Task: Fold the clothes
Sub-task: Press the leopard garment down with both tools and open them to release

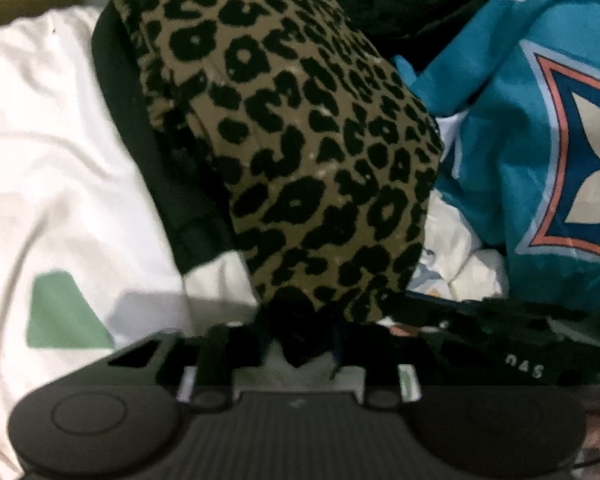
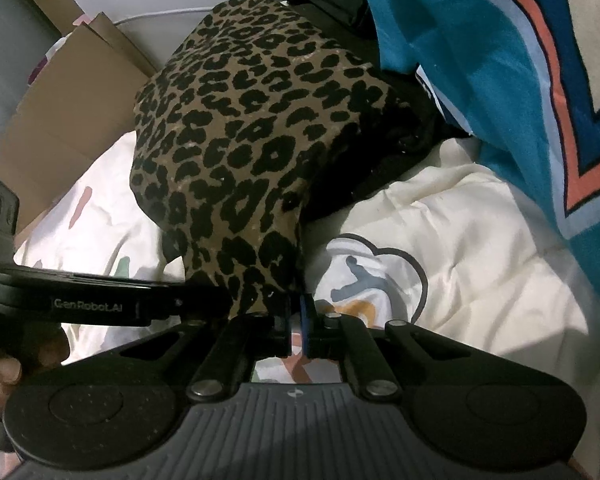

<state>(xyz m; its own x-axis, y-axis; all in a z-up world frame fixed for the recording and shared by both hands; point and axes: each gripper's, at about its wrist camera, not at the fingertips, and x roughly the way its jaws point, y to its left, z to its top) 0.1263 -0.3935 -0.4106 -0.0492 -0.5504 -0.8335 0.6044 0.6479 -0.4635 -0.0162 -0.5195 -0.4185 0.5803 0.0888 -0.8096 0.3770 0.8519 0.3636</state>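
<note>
The left gripper is matt black, with a ribbed dark-grey plate along the near edge between two round housings, each embossed with a shallow ring, and pale slots where its linkage bars meet the body (small white characters sit on the black bar at right). The right gripper has the same ribbed plate and speckled round housings, with black link arms pinned by silvery round-headed screws and a blue strip on one fingertip pad. In the right wrist view the left tool's flat black bar carries white "GenRobot.AI" lettering.
</note>
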